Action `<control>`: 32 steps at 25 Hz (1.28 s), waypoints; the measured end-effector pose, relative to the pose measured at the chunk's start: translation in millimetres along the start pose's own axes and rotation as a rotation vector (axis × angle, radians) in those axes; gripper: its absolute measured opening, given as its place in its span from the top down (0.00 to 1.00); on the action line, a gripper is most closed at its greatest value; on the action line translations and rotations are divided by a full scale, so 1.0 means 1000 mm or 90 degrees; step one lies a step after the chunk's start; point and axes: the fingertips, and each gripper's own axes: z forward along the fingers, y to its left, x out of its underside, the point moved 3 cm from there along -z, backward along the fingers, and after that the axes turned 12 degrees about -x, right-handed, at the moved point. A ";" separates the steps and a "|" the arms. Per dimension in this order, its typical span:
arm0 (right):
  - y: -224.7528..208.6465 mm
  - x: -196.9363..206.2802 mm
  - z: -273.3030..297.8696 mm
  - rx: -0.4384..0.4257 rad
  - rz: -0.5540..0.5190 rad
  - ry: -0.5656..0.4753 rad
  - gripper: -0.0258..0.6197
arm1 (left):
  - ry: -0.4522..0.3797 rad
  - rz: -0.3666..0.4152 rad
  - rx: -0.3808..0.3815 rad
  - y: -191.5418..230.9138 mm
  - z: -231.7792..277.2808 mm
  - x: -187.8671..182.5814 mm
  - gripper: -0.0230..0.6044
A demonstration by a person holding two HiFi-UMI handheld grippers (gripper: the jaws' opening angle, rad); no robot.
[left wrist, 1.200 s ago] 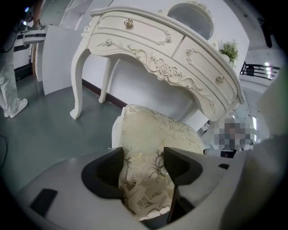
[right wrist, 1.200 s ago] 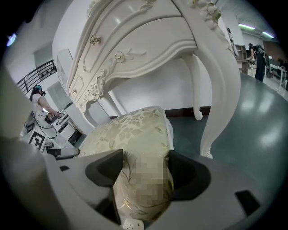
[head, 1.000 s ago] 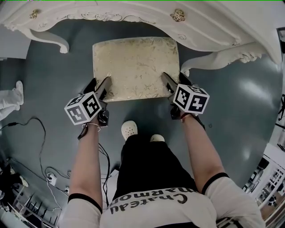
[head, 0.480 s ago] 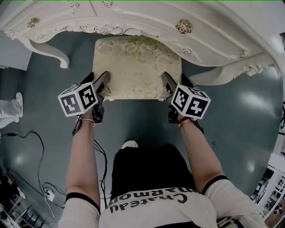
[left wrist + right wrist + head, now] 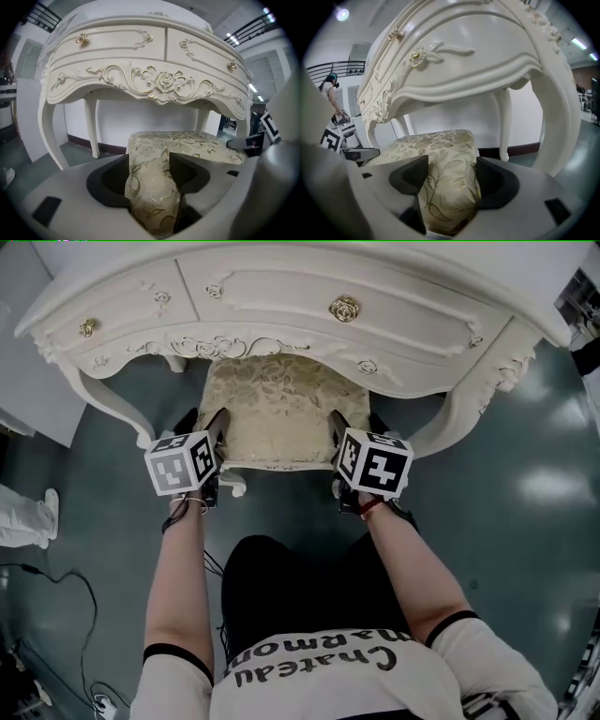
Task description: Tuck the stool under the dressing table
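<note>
A person stands facing a white dressing table, both hands' jaws clamped on the near corners of a floral cushioned stool: the left gripper, its jaws just tightened a little, and the right gripper. The stool stands on the floor straight ahead of both, equally near each, its far part under the table's front, its near edge seemingly still out. The drawers are shut.

Shirt: perhaps "Chateau Marmon" (upside down)
</note>
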 end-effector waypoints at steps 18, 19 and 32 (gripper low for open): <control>-0.032 -0.009 0.032 -0.117 0.073 -0.180 0.44 | -0.073 0.013 -0.003 -0.005 0.042 -0.022 0.53; -0.035 -0.017 0.041 -0.123 0.060 -0.205 0.44 | -0.099 0.015 -0.008 -0.004 0.052 -0.029 0.53; -0.043 -0.032 0.067 -0.107 0.085 -0.193 0.44 | -0.143 0.046 0.046 0.000 0.087 -0.050 0.53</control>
